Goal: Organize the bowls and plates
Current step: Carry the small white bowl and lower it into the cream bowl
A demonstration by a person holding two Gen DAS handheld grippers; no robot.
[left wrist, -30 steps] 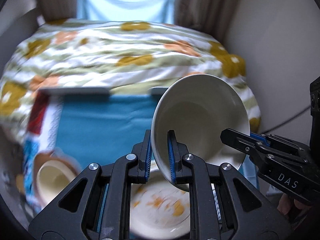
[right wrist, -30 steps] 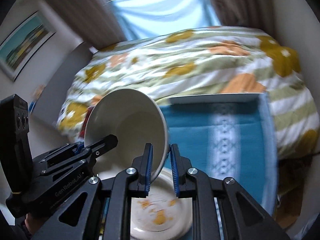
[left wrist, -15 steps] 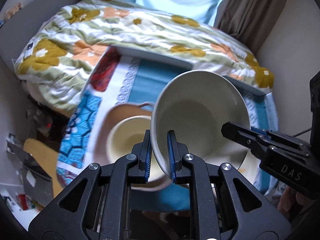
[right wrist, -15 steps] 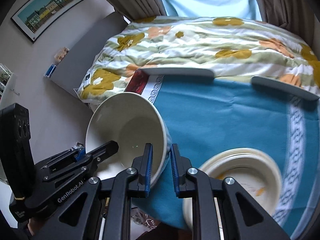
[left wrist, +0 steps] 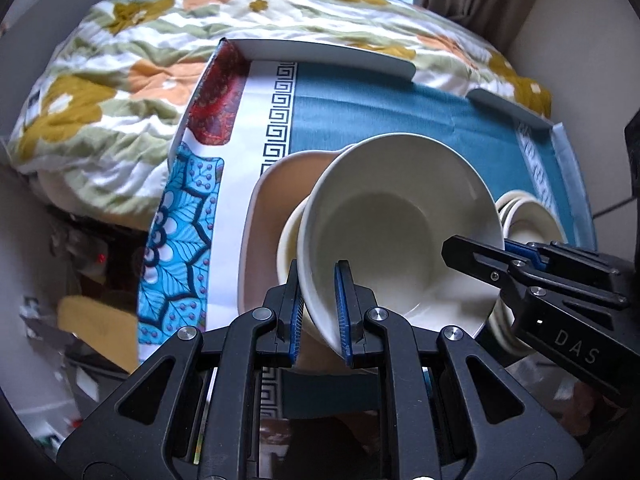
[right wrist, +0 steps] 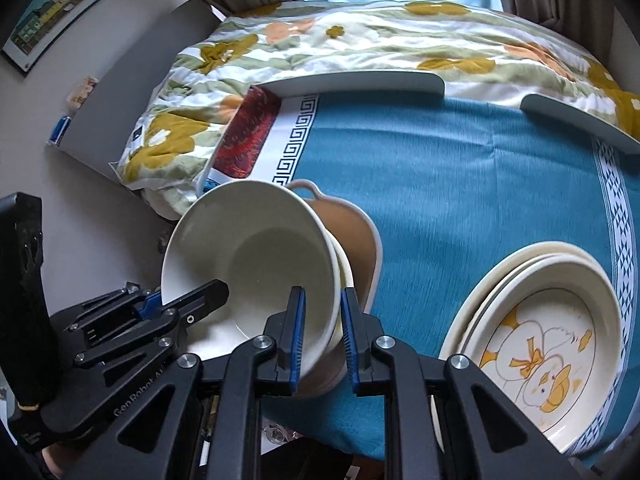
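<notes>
Between both sets of fingers, large cream ceramic bowl (left wrist: pixel 396 220), tilted, over smaller cream bowl (left wrist: pixel 289 236) in tan handled dish (left wrist: pixel 266 216) at desk's left end. Left gripper (left wrist: pixel 320 312) clamped on near rim, right gripper (right wrist: pixel 322 336) clamped on opposite rim. Not yet set down; nesting left. Cream plate stack with yellow duck print (right wrist: pixel 536 344) already gathered on teal cloth (right wrist: pixel 460 184). Versus a second ago: bowl carried from above duck plate to over tan dish, lower.
</notes>
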